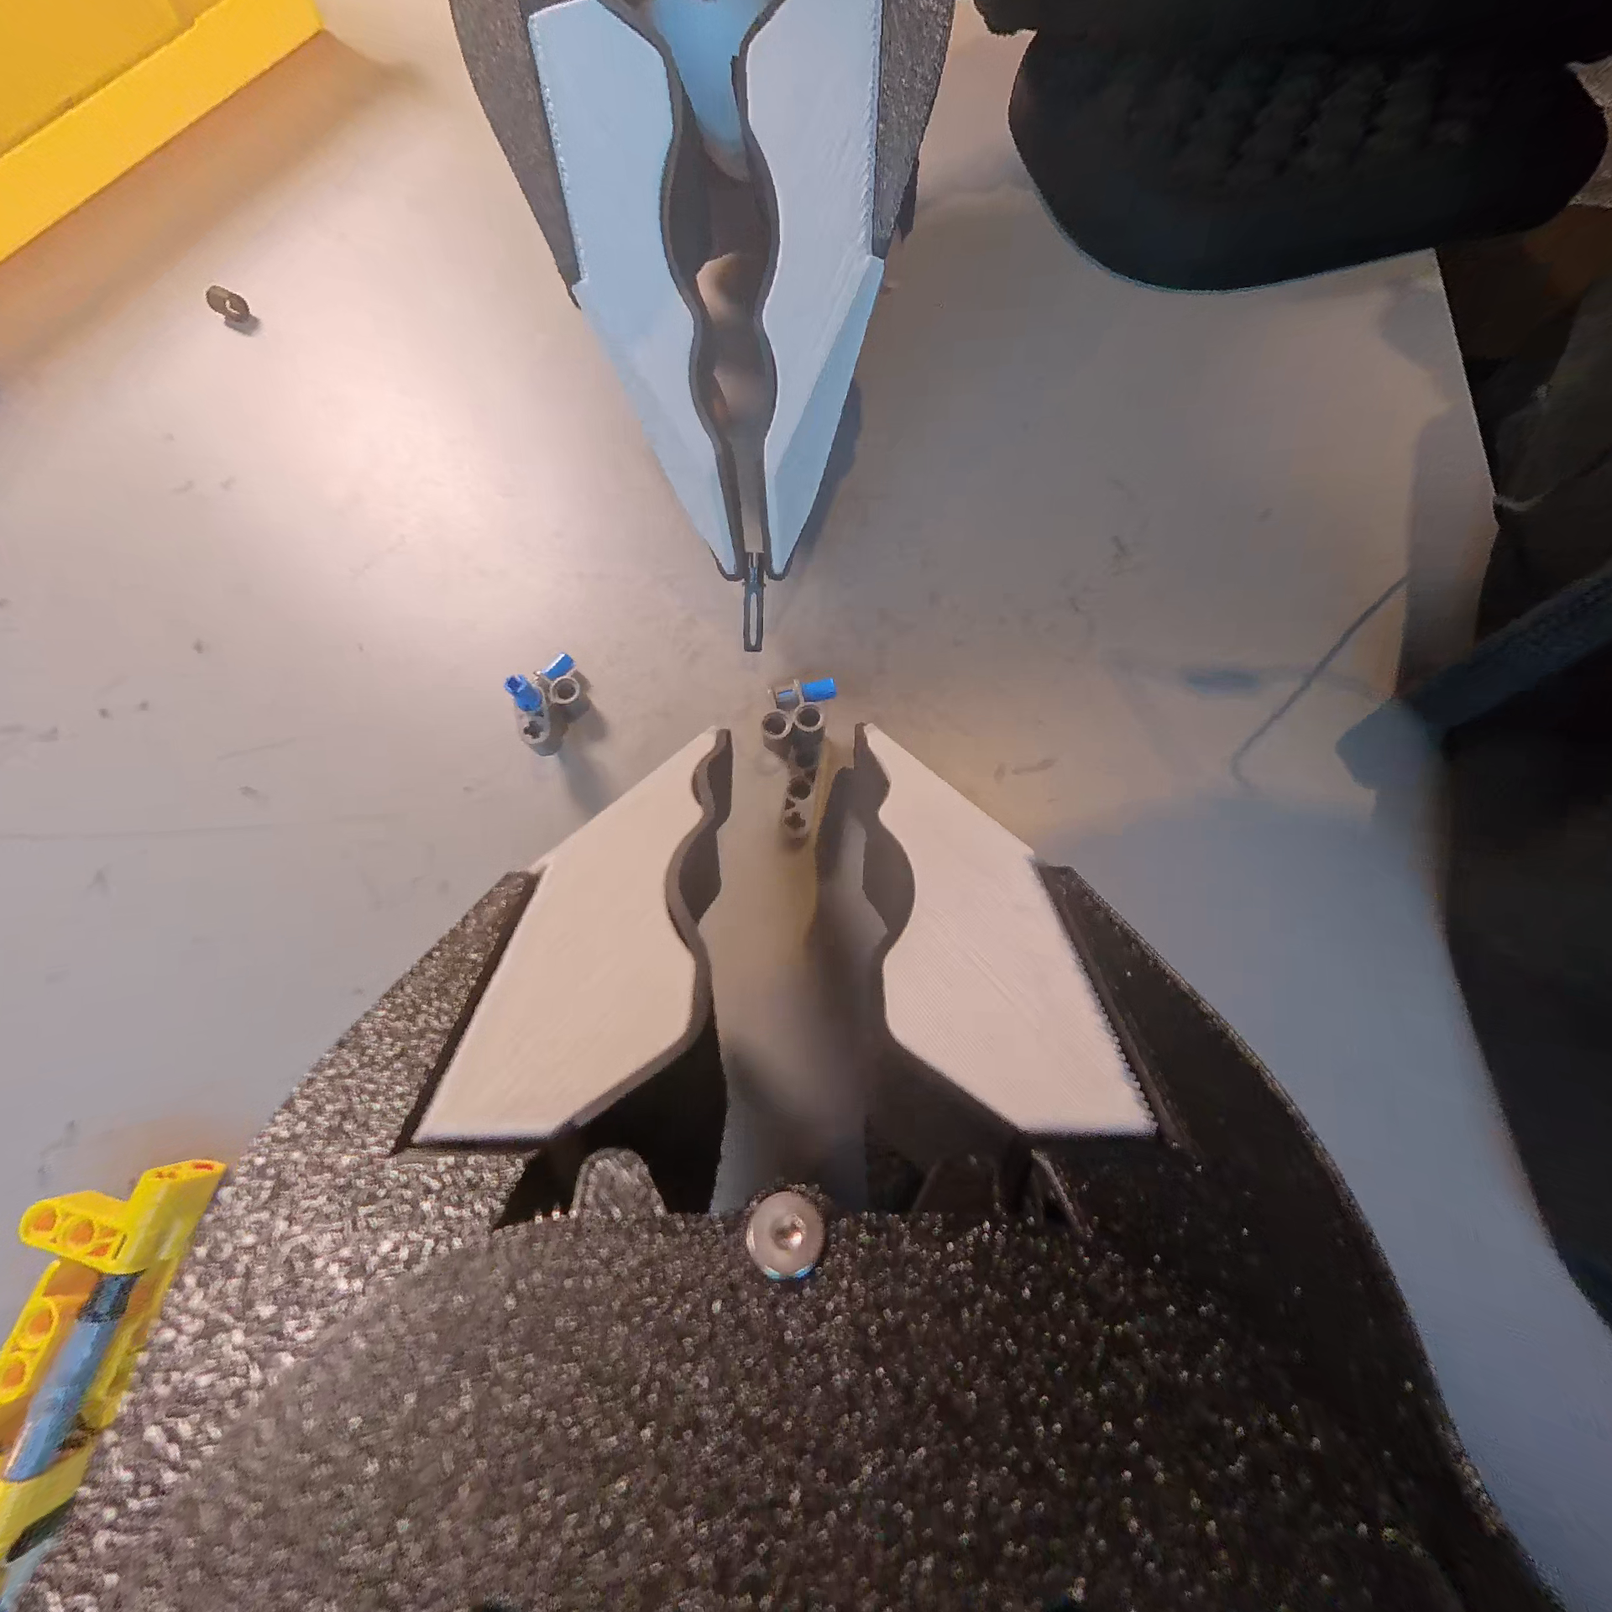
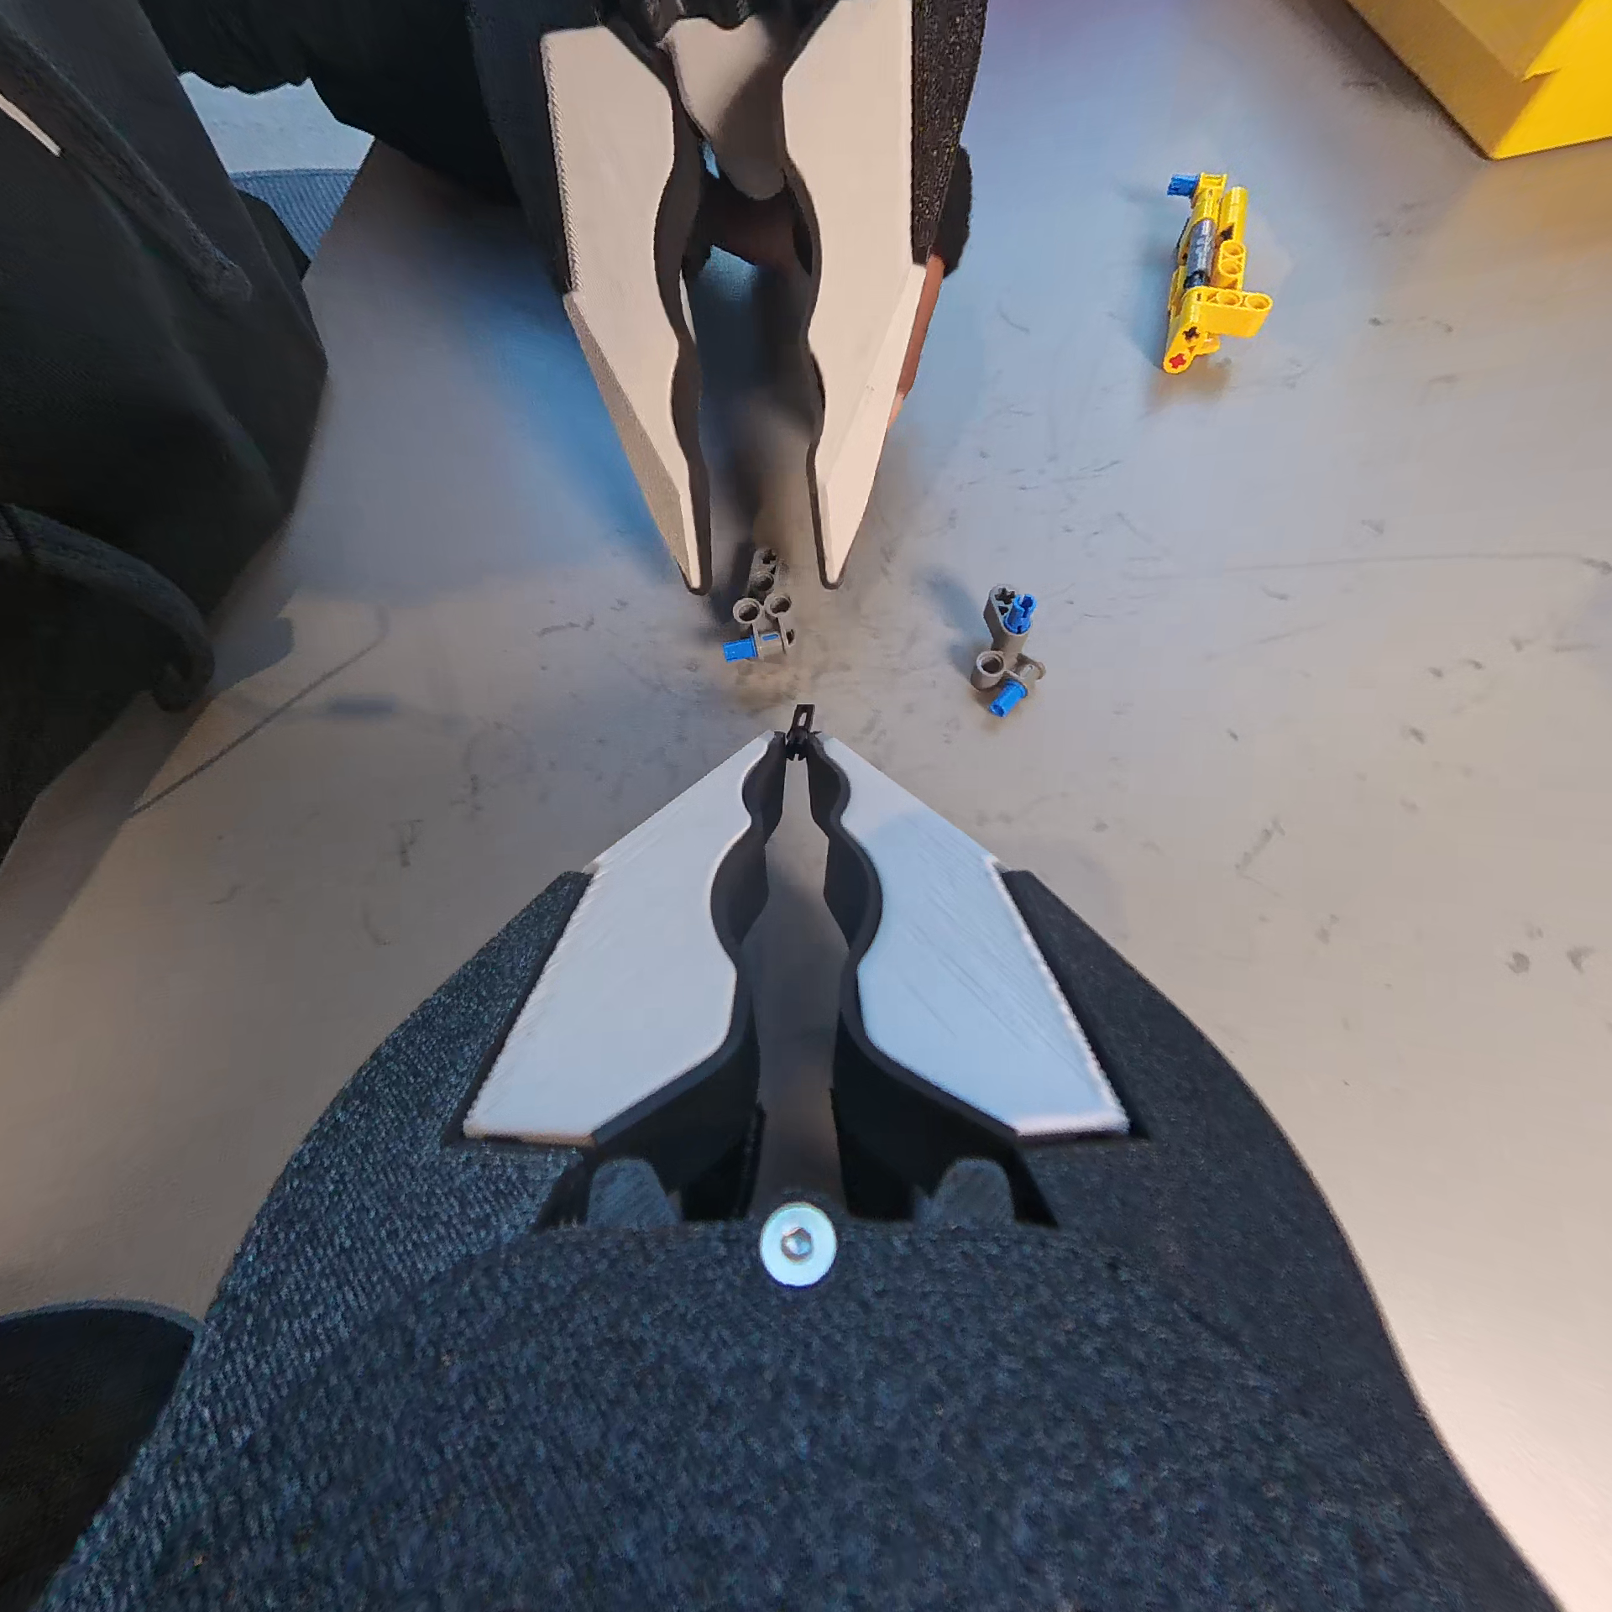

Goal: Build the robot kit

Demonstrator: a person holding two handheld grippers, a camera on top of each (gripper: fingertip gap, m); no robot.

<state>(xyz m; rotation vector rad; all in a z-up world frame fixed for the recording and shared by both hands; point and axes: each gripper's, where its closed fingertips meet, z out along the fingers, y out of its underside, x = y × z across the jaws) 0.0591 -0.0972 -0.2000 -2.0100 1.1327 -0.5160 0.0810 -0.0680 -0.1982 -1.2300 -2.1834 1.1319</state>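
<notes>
The left gripper (image 1: 792, 741) sits nearest its camera, jaws spread wide, with the grey beam (image 1: 795, 768) lying on the table (image 1: 262, 567) between its fingertips. The beam touches neither finger that I can see; it sits closer to the one at 3 o'clock. Its long axis runs along the 12-to-6 line, in line with the fingers, and a blue pin (image 1: 807, 691) sticks out at its far end, toward 12 o'clock.

Facing it from 12 o'clock, the right gripper (image 1: 752, 567) is pinched nearly closed on a thin black pin (image 1: 752, 611), which pokes out past its tips and points down at the beam's far end. Pin and beam stand near but apart. In the right wrist view the same pin (image 2: 798, 724) shows at that gripper's (image 2: 795, 741) tips, with the beam (image 2: 766, 602) at 12 o'clock just beyond and the left gripper's fingers straddling it.

So the left gripper is the nearer of the two to the beam, already around it; the right gripper reaches it only along the beam's own axis.

A second grey piece (image 1: 548, 702) with blue pins lies at 9 o'clock from the beam, well clear. A yellow assembly (image 1: 78, 1291) rests at 7 o'clock, a small black ring (image 1: 231, 305) at 10 o'clock, and a yellow box (image 1: 105, 105) at 11 o'clock.
</notes>
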